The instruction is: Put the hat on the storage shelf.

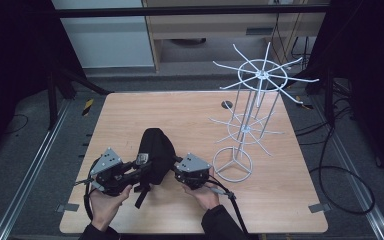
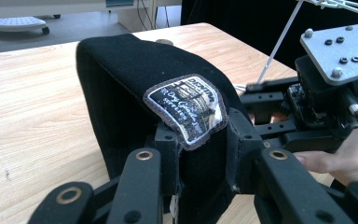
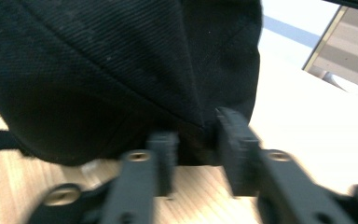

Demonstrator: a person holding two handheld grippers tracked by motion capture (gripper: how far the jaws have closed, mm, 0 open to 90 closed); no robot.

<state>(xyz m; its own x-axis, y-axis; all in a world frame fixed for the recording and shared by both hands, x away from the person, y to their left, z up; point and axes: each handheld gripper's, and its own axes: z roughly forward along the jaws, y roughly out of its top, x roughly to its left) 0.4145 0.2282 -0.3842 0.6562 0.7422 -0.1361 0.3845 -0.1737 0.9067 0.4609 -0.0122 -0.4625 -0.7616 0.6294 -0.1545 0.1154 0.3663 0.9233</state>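
A black cap (image 1: 155, 147) lies on the wooden table (image 1: 180, 107) near its front, between my two grippers. My left gripper (image 1: 141, 169) is shut on the cap's left side. In the left gripper view its jaws (image 2: 200, 144) pinch the black fabric (image 2: 135, 60) just under a sewn patch (image 2: 186, 109). My right gripper (image 1: 176, 167) holds the cap's right side. Though blurred, the right gripper view shows its jaws (image 3: 198, 135) closed on the lower edge of the cap (image 3: 98, 70). The right gripper (image 2: 270, 107) also appears at the right of the left gripper view, with a hand behind it.
A white wire rack (image 1: 252, 100) with two tiers of spokes stands at the right of the table, its ring base (image 1: 232, 164) close to my right gripper. A small round grommet (image 1: 227, 104) sits near the table's far edge. Bare wood lies beyond the cap.
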